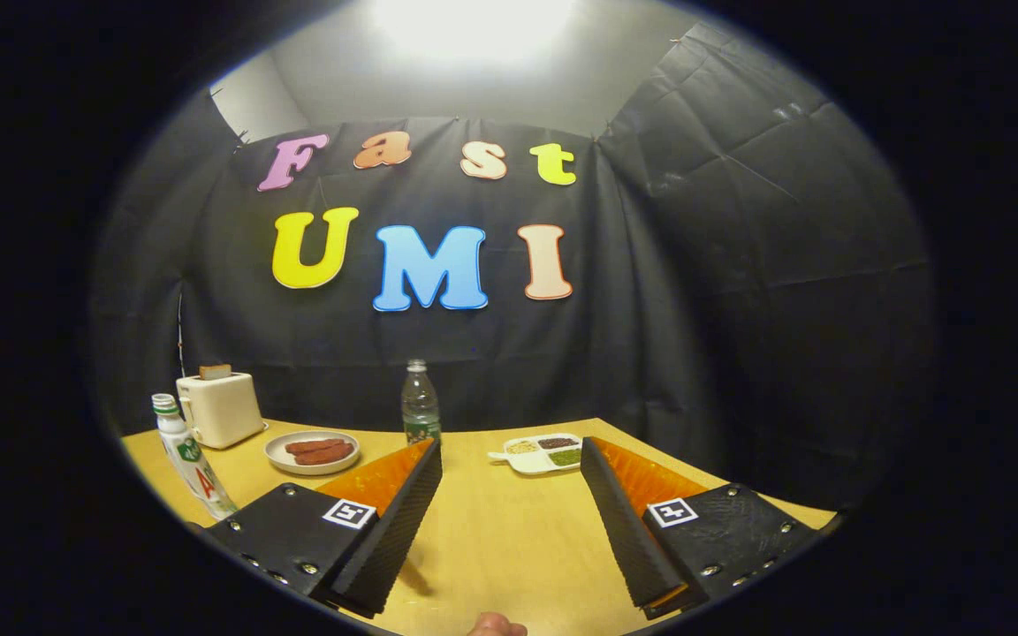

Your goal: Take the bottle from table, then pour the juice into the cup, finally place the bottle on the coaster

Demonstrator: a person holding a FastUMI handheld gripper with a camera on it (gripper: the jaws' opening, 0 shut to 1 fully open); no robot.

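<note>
We see the claw (511, 459) with its two fingers spread wide apart, and nothing is between them, only the bare yellow table (500, 539). It holds nothing and touches no object. At the near edge, below the fingers, a small part of a hand (497, 626) shows.

Beyond the fingertips, a clear bottle (420, 404) with a pale cap stands upright near the far edge of the table, a little toward the left finger. It is well apart from the claw. To the right of the bottle, just past the right fingertip, lies a white tray (541, 453) with several compartments that hold small portions of food.

To the left of the bottle there is a round plate (312, 451) with two sausages. Further left stands a cream toaster (218, 407) with a slice of bread in it. Beside the left finger, at the table edge, a white bottle (190, 457) with a green cap stands, leaning in the view.
</note>
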